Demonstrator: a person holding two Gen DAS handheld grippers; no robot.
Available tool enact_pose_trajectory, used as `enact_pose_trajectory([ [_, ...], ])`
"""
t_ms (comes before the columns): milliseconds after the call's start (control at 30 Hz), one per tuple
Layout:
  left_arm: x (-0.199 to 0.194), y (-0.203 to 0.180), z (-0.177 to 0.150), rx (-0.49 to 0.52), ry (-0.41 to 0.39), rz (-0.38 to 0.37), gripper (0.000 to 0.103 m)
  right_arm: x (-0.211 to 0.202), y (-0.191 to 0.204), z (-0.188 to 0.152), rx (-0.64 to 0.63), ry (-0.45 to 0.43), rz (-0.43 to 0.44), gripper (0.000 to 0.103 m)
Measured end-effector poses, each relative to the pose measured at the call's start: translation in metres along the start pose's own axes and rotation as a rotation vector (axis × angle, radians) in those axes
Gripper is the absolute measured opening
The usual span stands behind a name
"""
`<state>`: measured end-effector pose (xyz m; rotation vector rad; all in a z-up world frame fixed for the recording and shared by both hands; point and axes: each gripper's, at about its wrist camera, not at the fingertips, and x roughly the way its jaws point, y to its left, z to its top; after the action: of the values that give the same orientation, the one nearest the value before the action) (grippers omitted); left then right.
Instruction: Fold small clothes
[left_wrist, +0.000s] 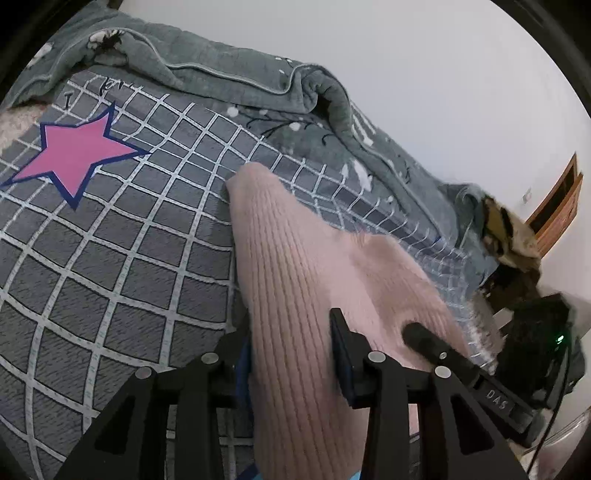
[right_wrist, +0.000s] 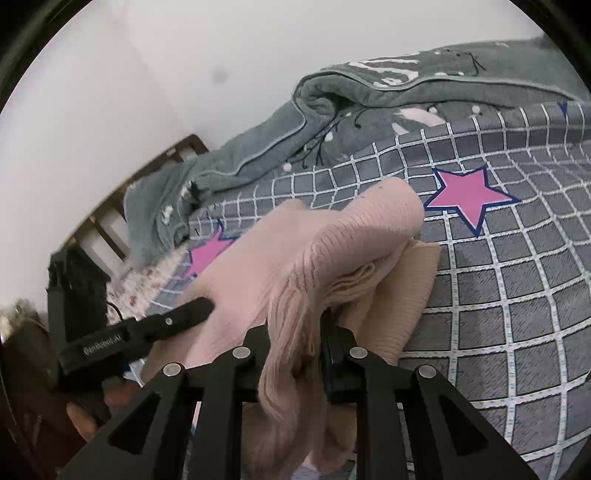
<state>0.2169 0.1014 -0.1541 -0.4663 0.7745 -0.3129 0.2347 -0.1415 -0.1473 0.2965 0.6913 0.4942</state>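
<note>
A pink ribbed knit garment (left_wrist: 295, 266) lies on the grey checked bedspread (left_wrist: 110, 258) and is lifted at its near end. My left gripper (left_wrist: 291, 354) is shut on a thick fold of it. In the right wrist view the garment (right_wrist: 303, 251) is bunched, with a folded layer beneath at the right. My right gripper (right_wrist: 295, 347) is shut on a gathered ridge of the knit. The other gripper's finger shows as a black bar in each view, in the left wrist view (left_wrist: 436, 343) and in the right wrist view (right_wrist: 173, 321), resting against the garment.
A grey-green blanket (left_wrist: 229, 81) is heaped along the far edge of the bed by the white wall. Pink stars (left_wrist: 77, 155) are printed on the bedspread. A wooden bed frame (right_wrist: 122, 206) and dark gear (left_wrist: 535, 332) stand at the bed's end.
</note>
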Motion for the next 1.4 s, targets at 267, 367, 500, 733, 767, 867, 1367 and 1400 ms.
enact_pose_trajectory([
  [267,-0.012,-0.012,-0.005,0.163,-0.086,0.166,0.06,-0.009,-0.001,-0.006,-0.125,0.016,-0.141,0.039],
  [367,-0.014,-0.001,-0.004,0.118,-0.077,0.136,0.062,-0.023,0.002,-0.007,-0.162,-0.017,-0.165,0.039],
  [500,-0.018,0.011,-0.003,0.066,-0.084,0.114,0.063,-0.038,0.0,-0.007,-0.149,-0.043,-0.119,0.039],
  [733,-0.018,0.017,-0.001,0.04,-0.085,0.097,0.064,-0.009,0.007,-0.018,-0.227,0.057,-0.229,0.019],
  [767,-0.018,0.016,-0.002,0.04,-0.085,0.099,0.064,-0.005,0.003,-0.018,-0.216,0.08,-0.238,0.019],
  [867,-0.018,0.016,-0.002,0.052,-0.092,0.113,0.064,-0.01,-0.007,-0.014,-0.159,0.077,-0.203,0.029],
  [1367,-0.018,0.016,-0.001,0.051,-0.094,0.115,0.064,-0.044,0.025,-0.016,-0.256,-0.143,-0.141,0.043],
  [1400,-0.018,0.016,-0.001,0.048,-0.093,0.114,0.064,-0.046,0.032,-0.02,-0.29,-0.153,-0.123,0.043],
])
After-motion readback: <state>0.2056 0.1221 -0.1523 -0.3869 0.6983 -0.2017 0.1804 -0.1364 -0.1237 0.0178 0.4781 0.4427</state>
